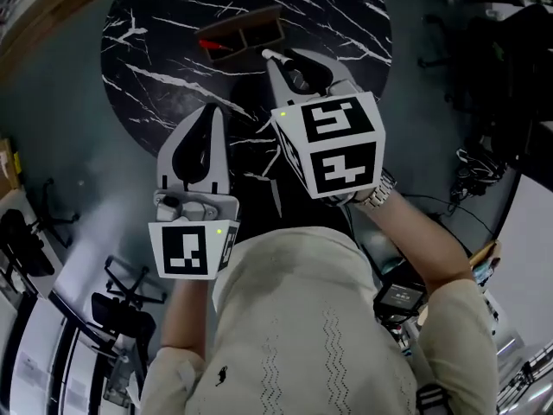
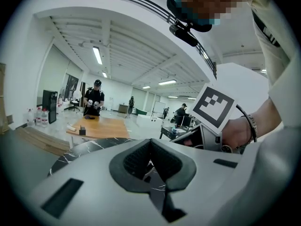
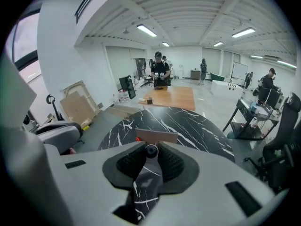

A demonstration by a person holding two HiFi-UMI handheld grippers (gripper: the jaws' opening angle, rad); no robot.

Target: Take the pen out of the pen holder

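- The jaws of the right gripper (image 1: 295, 64) are closed on a white pen with a dark end (image 3: 151, 150). The pen is pinched between the black ribbed pads and seen end-on in the right gripper view.
- Just beyond those jaws stands a brown rectangular pen holder with two compartments (image 1: 246, 34). The pen is clear of it, and its white tip sticks out at the jaw tips, just short of the holder.
- A small red object (image 1: 212, 46) lies at the holder's left end.
- The jaws of the left gripper (image 1: 210, 112) are drawn together with nothing between them, beside the right gripper and further from the holder.
- Under both jaws is a round black marble table with white veins (image 1: 164, 24).
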